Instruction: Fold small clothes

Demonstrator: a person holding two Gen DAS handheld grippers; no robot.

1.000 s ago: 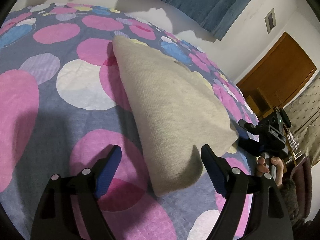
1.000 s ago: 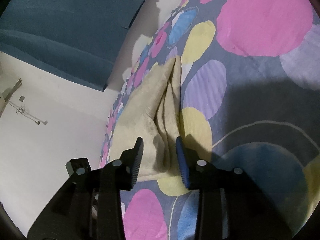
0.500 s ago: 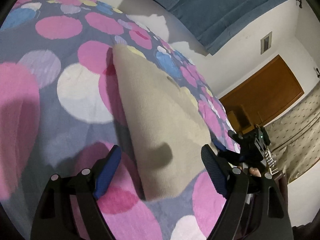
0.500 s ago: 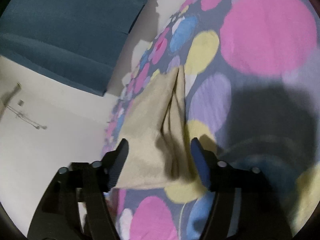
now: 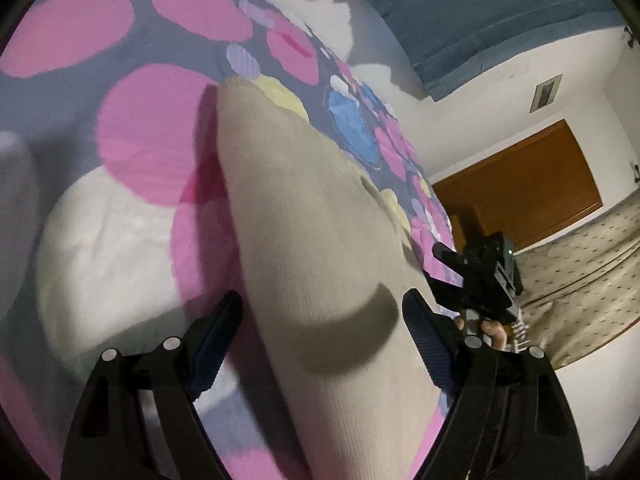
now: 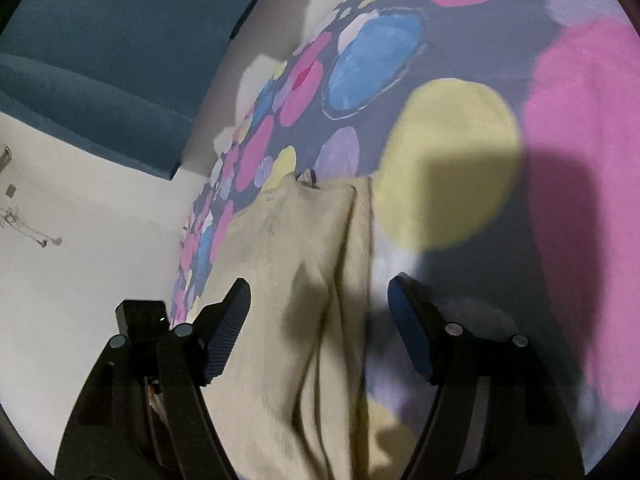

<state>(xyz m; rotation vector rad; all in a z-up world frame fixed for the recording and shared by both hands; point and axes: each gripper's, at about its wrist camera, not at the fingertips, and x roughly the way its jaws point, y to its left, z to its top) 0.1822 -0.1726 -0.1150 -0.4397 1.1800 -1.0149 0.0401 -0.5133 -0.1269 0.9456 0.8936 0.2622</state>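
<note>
A beige knitted garment [image 5: 320,240] lies folded into a long narrow shape on the bed [image 5: 120,220], whose cover is grey with pink, white, yellow and blue spots. The garment runs along the bed's right-hand edge as the left wrist view shows it. The left gripper [image 5: 320,328] hangs over 1 end with its jaws wide, pads clear of the cloth. The right gripper [image 6: 318,320] is over the other end, jaws wide too, gripping nothing. A hand [image 5: 494,330] carries the right gripper.
</note>
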